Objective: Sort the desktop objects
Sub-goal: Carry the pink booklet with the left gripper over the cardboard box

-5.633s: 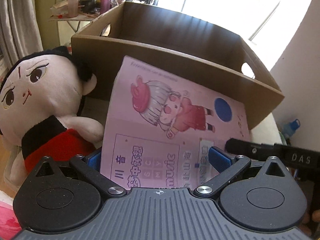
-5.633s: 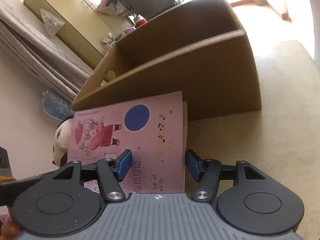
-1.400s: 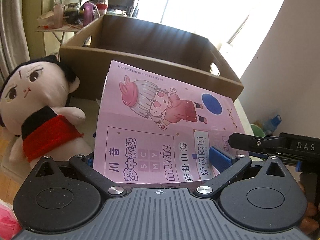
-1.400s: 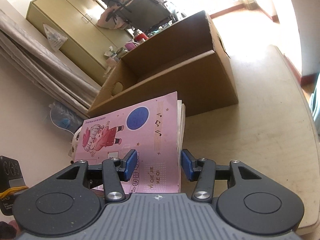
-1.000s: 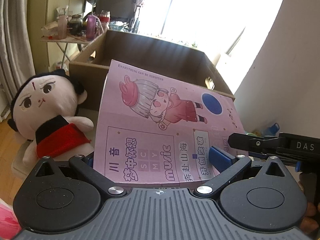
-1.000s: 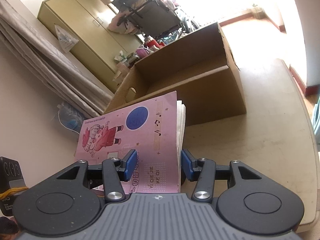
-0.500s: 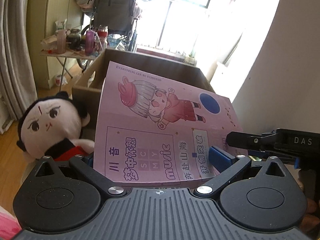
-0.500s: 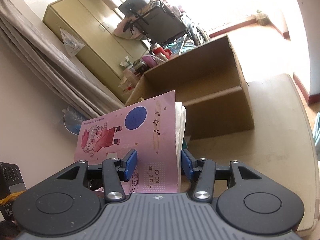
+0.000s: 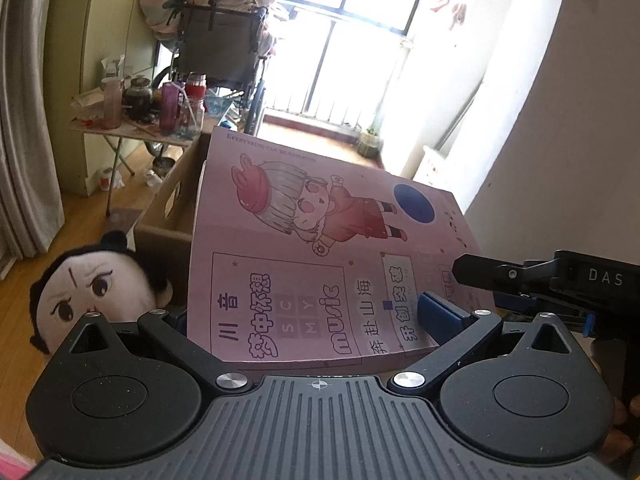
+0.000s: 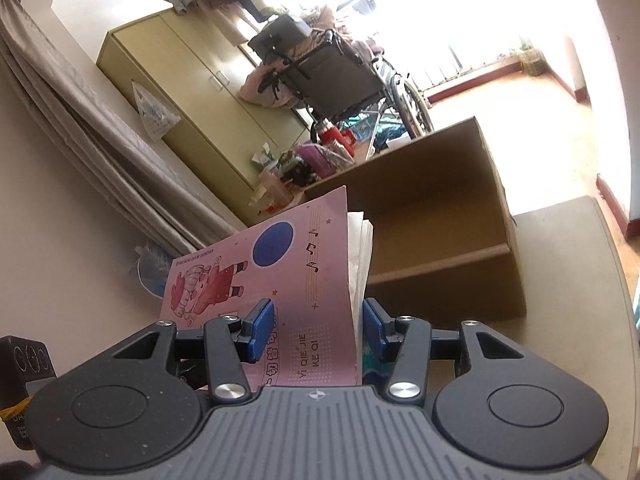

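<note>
Gripped at opposite edges so it stays flat, the pink music book [image 9: 320, 248] hangs in the air just short of the cardboard box [image 10: 440, 240], left tool [image 9: 304, 316] and right tool [image 10: 316, 330] both clenched on it, seemingly bound inside.

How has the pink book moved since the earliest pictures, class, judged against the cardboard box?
Yes: the pink book has risen; its top edge now stands above the cardboard box rim.

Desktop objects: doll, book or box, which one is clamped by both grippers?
The pink music book: left gripper and right gripper clamp it; plush doll and cardboard box sit free.
</note>
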Available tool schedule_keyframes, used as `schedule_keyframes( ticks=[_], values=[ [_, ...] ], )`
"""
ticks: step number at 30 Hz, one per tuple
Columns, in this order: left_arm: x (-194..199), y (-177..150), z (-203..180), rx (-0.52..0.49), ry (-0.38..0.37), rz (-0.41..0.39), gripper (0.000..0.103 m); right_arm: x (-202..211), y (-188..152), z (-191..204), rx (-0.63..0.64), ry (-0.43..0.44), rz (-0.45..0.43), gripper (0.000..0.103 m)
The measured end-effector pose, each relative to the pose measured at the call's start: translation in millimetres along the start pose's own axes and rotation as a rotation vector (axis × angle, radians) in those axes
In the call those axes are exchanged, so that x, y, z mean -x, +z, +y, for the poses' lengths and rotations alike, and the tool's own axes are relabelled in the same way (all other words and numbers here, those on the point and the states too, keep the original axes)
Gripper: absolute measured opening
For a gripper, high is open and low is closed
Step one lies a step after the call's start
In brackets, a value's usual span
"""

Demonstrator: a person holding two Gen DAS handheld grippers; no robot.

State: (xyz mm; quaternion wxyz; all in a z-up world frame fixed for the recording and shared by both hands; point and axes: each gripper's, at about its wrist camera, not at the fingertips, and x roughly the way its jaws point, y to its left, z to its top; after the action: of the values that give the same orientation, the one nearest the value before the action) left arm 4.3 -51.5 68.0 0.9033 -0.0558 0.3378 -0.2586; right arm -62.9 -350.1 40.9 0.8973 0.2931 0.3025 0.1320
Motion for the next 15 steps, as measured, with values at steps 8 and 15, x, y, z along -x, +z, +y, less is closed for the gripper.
schedule_keyframes(
  ticks=[8, 15],
  values=[
    [-17.3, 20.3, -8.3, -0.025, -0.029, -0.003, 0.103, -4.1, 21.2, -9.7, -0.013, -0.016, -0.037, 0.052],
    [-41.2, 34.7, -22.7, -0.073, -0.042, 0.013, 0.103, -17.2, 37.9, -30.7, -0.042, -0.047, -0.046, 0.052]
  ],
)
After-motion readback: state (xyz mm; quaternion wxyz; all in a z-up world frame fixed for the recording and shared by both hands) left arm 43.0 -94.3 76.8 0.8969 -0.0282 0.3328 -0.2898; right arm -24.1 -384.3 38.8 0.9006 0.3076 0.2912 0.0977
